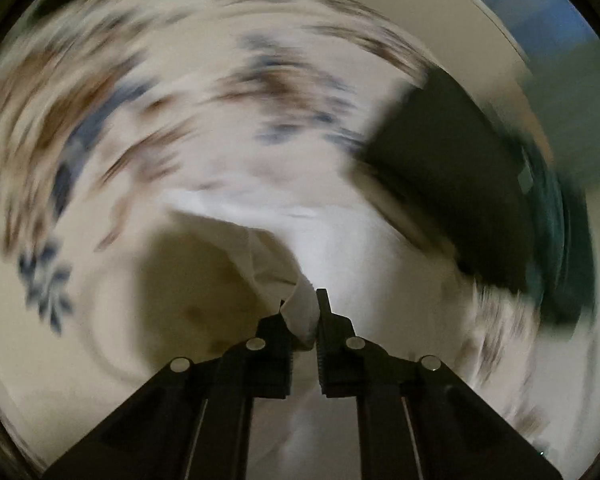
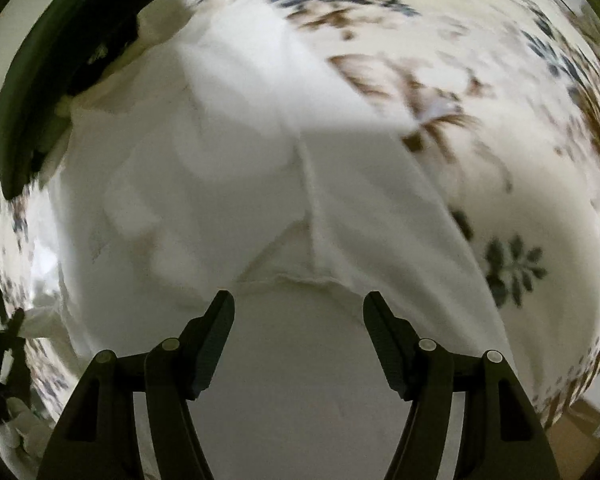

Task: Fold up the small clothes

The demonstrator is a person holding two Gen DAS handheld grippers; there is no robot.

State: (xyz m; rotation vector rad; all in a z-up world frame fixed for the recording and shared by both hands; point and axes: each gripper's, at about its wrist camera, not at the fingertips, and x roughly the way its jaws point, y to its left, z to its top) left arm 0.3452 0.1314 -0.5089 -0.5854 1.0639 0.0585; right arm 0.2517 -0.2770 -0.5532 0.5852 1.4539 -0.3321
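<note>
While the left gripper pinched only a corner of the white garment lying on the floral sheet, that thin fold could slip free. Above the garment's hem, the right gripper hung with jaws apart, holding nothing, so an unanchored cloth could drag.

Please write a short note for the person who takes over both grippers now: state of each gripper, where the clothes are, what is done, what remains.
Left gripper: shut on a bunched edge of the white cloth garment, lifting it.
Right gripper: open, holding nothing, over the garment's hem.
The garment lies on the cream floral bedsheet; a dark folded item lies beside it.
Done: one edge gripped. The frames are blurred, so how far the fold has gone is unclear.
Left: grip with the right gripper, complete the fold.
</note>
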